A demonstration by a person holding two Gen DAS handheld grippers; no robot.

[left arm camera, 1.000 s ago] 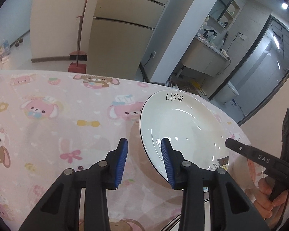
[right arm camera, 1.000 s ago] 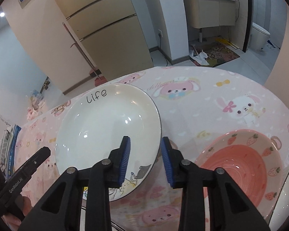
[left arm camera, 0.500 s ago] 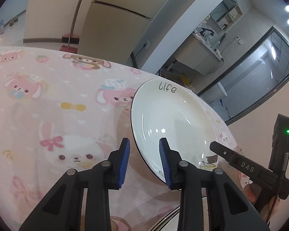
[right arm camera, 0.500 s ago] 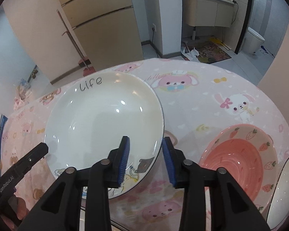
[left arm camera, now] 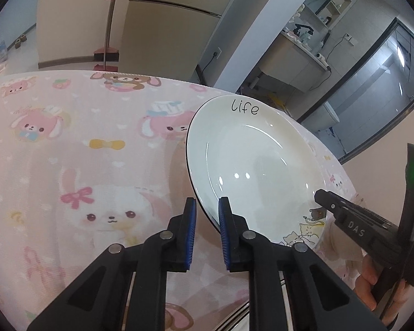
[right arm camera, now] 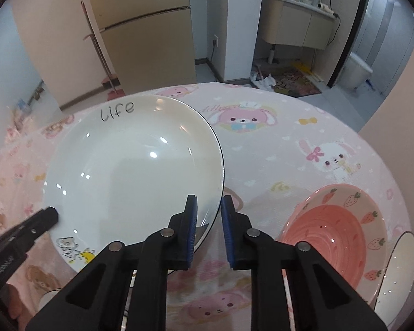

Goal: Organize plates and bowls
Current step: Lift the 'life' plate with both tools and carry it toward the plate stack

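Where pink cartoon tablecloth [left arm camera: 69,143] meets beige cabinets [right arm camera: 151,27], both claws [left arm camera: 207,231] [right arm camera: 209,231] straddle white plate [right arm camera: 129,171] rim, unclosed

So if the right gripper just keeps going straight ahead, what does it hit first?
The right gripper already straddles the near right rim of the white "Life" plate, so going straight on it would likely meet that rim first. Depth is hard to judge; the pink strawberry bowl sits off to its right.

A pink cartoon-animal tablecloth [left arm camera: 102,149] covers the bench under and ahead of the fingers. Beyond the bench, far ahead and left of the fingers, a red long-handled broom [left arm camera: 106,52] leans against beige cabinet doors [right arm camera: 146,35].
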